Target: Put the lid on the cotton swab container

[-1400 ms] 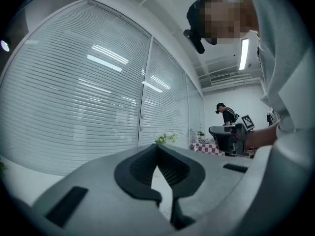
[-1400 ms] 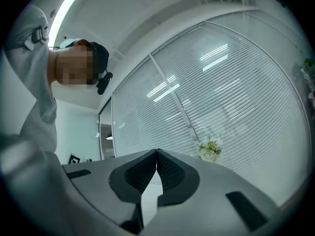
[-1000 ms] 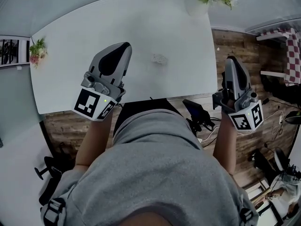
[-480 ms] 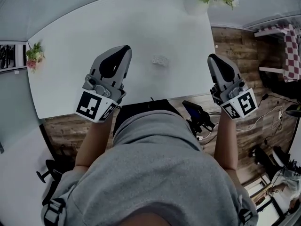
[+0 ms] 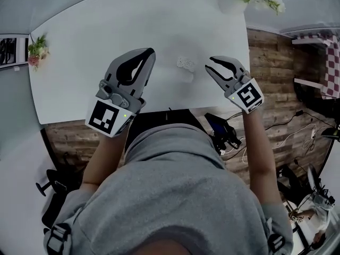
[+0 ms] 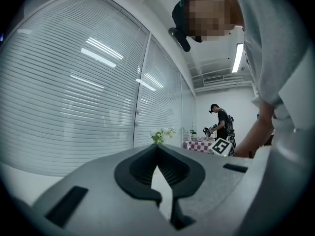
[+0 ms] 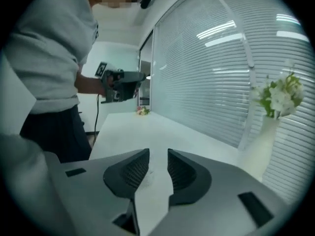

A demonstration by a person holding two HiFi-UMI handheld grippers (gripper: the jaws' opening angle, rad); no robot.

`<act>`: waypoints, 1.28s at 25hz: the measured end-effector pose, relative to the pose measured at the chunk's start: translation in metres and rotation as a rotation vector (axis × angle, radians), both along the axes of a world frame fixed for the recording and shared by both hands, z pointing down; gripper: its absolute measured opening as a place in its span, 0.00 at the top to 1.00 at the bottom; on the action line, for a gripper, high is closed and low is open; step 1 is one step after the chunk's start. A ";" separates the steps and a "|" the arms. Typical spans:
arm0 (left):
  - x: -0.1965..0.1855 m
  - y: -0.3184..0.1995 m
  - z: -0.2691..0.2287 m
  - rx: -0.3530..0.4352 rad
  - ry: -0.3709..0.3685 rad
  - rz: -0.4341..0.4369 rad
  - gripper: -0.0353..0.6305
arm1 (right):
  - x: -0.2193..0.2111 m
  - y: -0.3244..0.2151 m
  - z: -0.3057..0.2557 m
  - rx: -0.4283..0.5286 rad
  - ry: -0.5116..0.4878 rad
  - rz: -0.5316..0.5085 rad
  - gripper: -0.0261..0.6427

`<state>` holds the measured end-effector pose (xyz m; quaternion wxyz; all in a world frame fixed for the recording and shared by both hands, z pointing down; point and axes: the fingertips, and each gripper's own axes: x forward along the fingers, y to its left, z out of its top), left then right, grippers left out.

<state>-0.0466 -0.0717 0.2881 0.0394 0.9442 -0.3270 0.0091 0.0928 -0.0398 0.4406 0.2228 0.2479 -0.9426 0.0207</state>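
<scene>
A: Starting at the right gripper [image 5: 208, 65]: how are we holding its jaws?

B: We are holding them narrowly apart, and they have just been opening; nothing is sitting between the pads; we are judging that we are readying them for a small thing.

A: Where are we aiming it?

B: We are pointing it slightly downward over the white table [image 5: 95, 47]; its tips are hovering near the cotton swab container [image 5: 186, 64], a small pale clear thing lying just beyond them, untouched; that container is sitting between our two grippers.

A: Are we seeing the lid?

B: We are not telling it apart from the container; everything there is too small and pale; so we are not saying whether it is on.

A: And the left gripper [image 5: 150, 52]?

B: We are holding it level, jaws pressed together on nothing, on the container's other side; we are guessing it is standing by to steady things.

A: Further out?

B: The flower vase [image 5: 232, 5] is standing at the far corner, well apart; it is not crowding us.
</scene>
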 end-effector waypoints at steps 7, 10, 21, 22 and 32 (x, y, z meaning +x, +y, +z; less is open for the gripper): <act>-0.014 -0.008 0.010 -0.026 -0.012 -0.060 0.94 | -0.018 0.017 0.089 -0.140 0.161 -0.131 0.59; -0.019 -0.007 0.015 -0.031 -0.036 -0.074 0.94 | -0.026 0.019 0.100 -0.160 0.174 -0.150 0.58; -0.023 -0.006 0.021 -0.040 -0.042 -0.093 0.94 | -0.057 0.010 0.103 -0.113 0.142 -0.174 0.58; -0.024 -0.006 0.022 -0.041 -0.047 -0.096 0.94 | -0.060 0.010 0.103 -0.110 0.136 -0.175 0.58; -0.033 -0.004 0.025 -0.051 -0.063 -0.127 0.94 | -0.063 0.005 0.100 -0.069 0.122 -0.156 0.61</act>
